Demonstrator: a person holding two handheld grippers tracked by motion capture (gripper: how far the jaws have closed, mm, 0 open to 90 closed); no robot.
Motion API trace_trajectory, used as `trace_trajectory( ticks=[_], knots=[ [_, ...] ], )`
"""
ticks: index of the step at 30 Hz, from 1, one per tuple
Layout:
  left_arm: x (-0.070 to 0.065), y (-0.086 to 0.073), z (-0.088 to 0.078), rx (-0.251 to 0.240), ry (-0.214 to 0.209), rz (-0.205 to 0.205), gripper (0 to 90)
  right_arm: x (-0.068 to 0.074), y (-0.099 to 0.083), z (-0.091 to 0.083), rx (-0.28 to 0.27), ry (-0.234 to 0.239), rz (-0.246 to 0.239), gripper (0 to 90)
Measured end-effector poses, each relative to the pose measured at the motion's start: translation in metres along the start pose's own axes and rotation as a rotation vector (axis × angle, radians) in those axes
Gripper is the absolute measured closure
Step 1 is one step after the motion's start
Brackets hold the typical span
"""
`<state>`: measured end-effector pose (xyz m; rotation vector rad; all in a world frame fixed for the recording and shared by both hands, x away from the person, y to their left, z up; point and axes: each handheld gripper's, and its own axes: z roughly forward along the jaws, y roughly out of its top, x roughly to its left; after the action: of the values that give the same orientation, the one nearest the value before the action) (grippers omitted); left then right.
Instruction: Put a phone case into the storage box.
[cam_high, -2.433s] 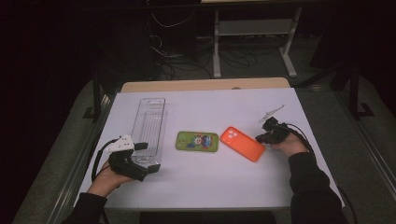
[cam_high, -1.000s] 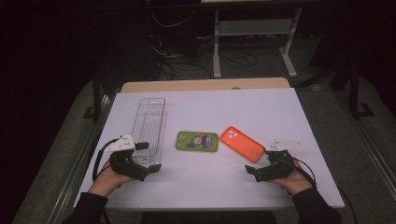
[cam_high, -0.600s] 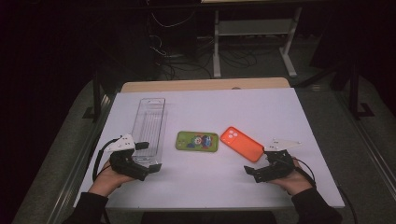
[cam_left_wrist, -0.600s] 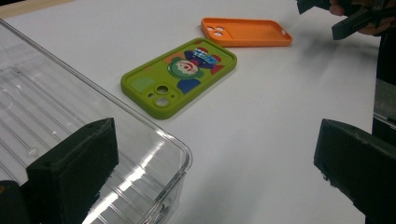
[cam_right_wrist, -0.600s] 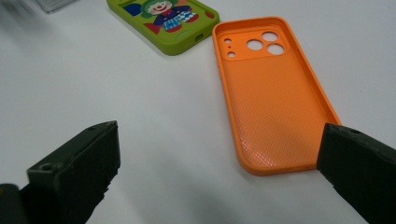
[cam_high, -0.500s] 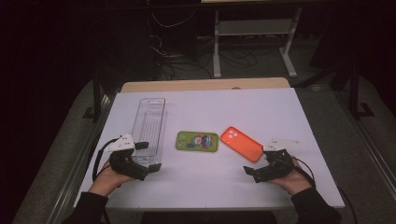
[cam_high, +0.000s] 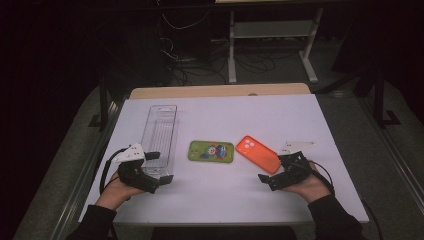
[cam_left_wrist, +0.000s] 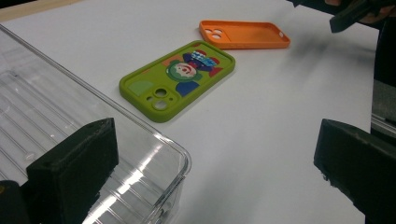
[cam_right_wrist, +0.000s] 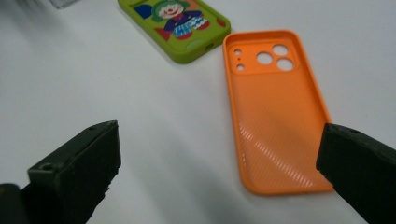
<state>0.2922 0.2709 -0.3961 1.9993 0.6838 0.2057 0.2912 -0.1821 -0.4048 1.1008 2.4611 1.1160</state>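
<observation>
From the high view, the right gripper (cam_high: 270, 178) is resting low on the white table (cam_high: 300, 120) with its jaws spread and nothing between them, and the orange case (cam_high: 258, 154) is lying just ahead of it and slightly toward the middle, close by but apart. The case's long axis is running slantwise, from its camera-hole end near the green case (cam_high: 211, 151) down toward the right hand. The left gripper (cam_high: 159, 167) is sitting at the near end of the clear tray (cam_high: 160, 131), well apart from the orange case, so the right hand is plainly the nearer one.

In the left gripper view, the jaws are standing wide apart and empty, one over the tray's corner (cam_left_wrist: 154, 140); the green case (cam_left_wrist: 180, 84) is lying ahead on the bare table and the orange case (cam_left_wrist: 243, 35) farther off beyond it.

In the right gripper view, the jaws are spread wide with nothing held, and the orange case (cam_right_wrist: 273, 107) is lying open side up just ahead, its long axis pointing away from the gripper and its near short end sitting toward the right-hand jaw rather than centred. I judge a small sideways shift is needed before closing on that end
</observation>
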Motion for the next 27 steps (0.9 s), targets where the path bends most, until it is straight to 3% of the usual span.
trace_trajectory(
  ticks=[20,22,27],
  knots=[
    [-0.001,0.0,-0.002,0.011,0.002,0.009,0.0,-0.028,0.041,0.001,-0.021,-0.005,0.0,0.0],
    [0.001,0.0,-0.002,0.011,0.001,0.031,0.0,-0.032,0.045,0.001,-0.027,-0.004,-0.002,0.0],
    [0.001,0.0,-0.001,0.016,-0.003,0.019,0.0,-0.04,0.056,0.0,-0.042,-0.013,0.003,0.0]
  ],
)
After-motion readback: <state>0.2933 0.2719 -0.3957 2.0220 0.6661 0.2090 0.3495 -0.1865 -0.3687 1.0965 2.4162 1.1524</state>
